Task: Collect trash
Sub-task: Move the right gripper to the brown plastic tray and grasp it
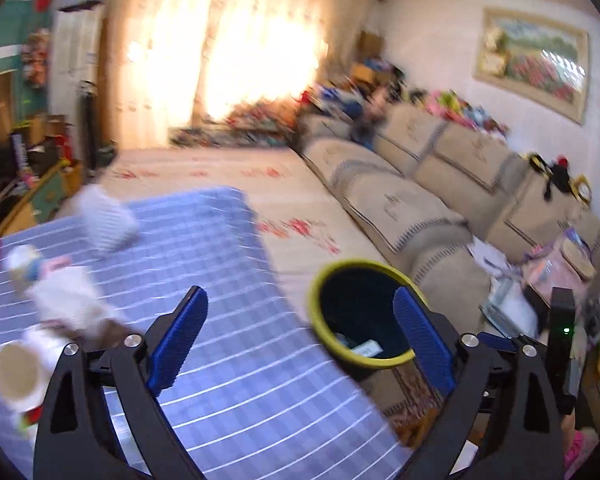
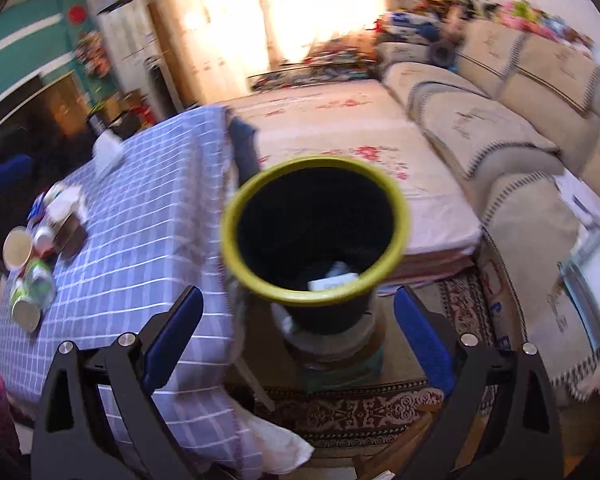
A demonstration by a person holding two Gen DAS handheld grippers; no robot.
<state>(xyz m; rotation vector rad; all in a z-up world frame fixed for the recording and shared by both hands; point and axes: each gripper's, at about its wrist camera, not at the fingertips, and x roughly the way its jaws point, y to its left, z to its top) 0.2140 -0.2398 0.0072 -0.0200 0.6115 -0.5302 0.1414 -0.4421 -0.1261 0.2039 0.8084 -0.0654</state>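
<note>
A black trash bin with a yellow-green rim [image 2: 316, 232] stands on a stool beside the table; pale scraps lie in its bottom. My right gripper [image 2: 298, 312] is open and empty, just above and in front of the bin. In the left wrist view the bin [image 1: 364, 316] is at right. My left gripper [image 1: 300, 312] is open and empty, over the table's blue checked cloth [image 1: 228, 320]. Trash lies at the table's left: a paper cup [image 1: 14, 372], crumpled tissue [image 1: 66, 300], a white cup-like piece [image 1: 106, 220]. The same pile [image 2: 40, 256] shows in the right wrist view.
A beige sofa [image 1: 440, 184] runs along the right wall, with clutter on its back. A floral mattress or rug [image 2: 340, 136] lies behind the bin. A patterned carpet [image 2: 360, 408] covers the floor under the stool. Shelves and boxes [image 1: 40, 140] stand at the left.
</note>
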